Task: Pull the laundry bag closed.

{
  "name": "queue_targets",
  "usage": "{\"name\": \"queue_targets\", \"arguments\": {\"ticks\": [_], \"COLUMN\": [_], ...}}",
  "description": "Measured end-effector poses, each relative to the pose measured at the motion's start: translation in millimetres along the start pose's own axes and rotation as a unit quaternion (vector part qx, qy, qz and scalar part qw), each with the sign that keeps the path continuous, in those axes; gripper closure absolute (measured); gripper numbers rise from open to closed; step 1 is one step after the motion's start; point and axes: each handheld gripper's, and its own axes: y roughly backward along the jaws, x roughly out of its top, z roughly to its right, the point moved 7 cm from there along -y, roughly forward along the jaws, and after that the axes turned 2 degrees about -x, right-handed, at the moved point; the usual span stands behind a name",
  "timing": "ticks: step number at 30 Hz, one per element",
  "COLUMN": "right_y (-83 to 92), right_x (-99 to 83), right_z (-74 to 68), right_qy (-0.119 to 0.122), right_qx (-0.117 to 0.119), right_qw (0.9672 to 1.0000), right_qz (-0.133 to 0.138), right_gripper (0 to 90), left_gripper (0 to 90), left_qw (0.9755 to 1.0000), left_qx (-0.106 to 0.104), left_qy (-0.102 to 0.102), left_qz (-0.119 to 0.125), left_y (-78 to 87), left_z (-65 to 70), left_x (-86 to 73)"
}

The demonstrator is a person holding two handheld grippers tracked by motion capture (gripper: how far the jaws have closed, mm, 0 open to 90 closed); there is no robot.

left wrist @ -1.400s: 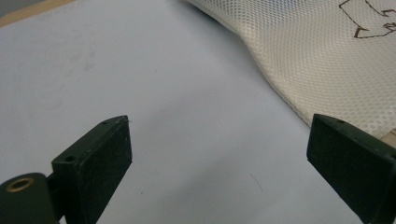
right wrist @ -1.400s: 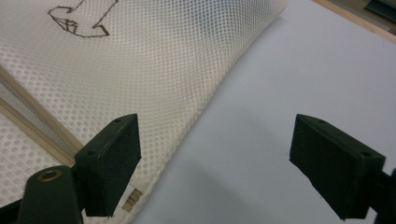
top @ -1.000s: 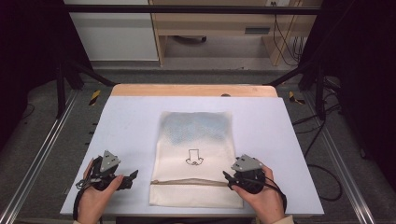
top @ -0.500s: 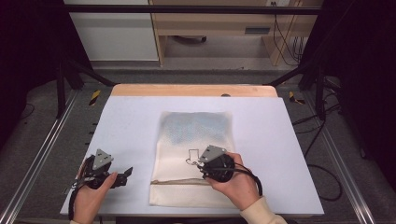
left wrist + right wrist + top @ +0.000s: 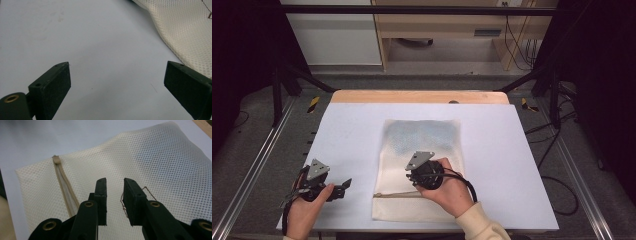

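The right gripper [image 5: 114, 202], its jaws just closing to a narrow gap with nothing pinched yet, hovers over the cream mesh zipper bag [image 5: 422, 150] lying flat mid-table, which looks light, limp and best pinched by a fold, while the left gripper [image 5: 117, 85] gapes wide beside it.

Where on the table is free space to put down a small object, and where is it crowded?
Free patches of the white table: the left strip between its left edge and the mesh bag, the right strip from the bag to the right edge, and the band beyond the bag up to the wooden edge. Crowded: the near side, with the left gripper, right gripper over the bag.
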Motion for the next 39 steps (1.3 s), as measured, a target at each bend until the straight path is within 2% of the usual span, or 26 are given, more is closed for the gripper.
{"name": "queue_targets", "arguments": {"ticks": [5, 10, 26, 30, 39], "right_y": [-5.1, -11.8, -26.0, -31.3, -39.2], "right_x": [2.8, 7.6, 26.5, 31.1, 37.2], "right_z": [-7.1, -15.3, -25.6, -28.8, -38.7], "right_qy": [0.008, 0.016, 0.032, 0.033, 0.045], "right_qx": [0.013, 0.026, 0.052, 0.060, 0.071], "right_qw": [0.9999, 0.9995, 0.9981, 0.9977, 0.9964], "right_qz": [-0.003, -0.002, -0.003, -0.001, -0.004], "right_gripper": [75.5, 75.0, 74.2, 74.9, 79.2], "left_gripper": [6.9, 6.9, 6.4, 6.5, 6.8], "left_qw": [1.0000, 1.0000, 1.0000, 0.9998, 0.9999], "left_qx": [-0.007, -0.004, 0.004, -0.003, -0.002], "left_qy": [-0.006, -0.009, 0.006, 0.018, 0.013], "left_qz": [0.002, 0.000, 0.002, 0.008, -0.003], "left_y": [0.3, -0.1, 1.0, 1.1, 1.4], "left_z": [0.9, -0.4, -9.5, -11.6, -12.1], "left_x": [0.4, 0.1, -1.1, -0.9, -2.1]}}
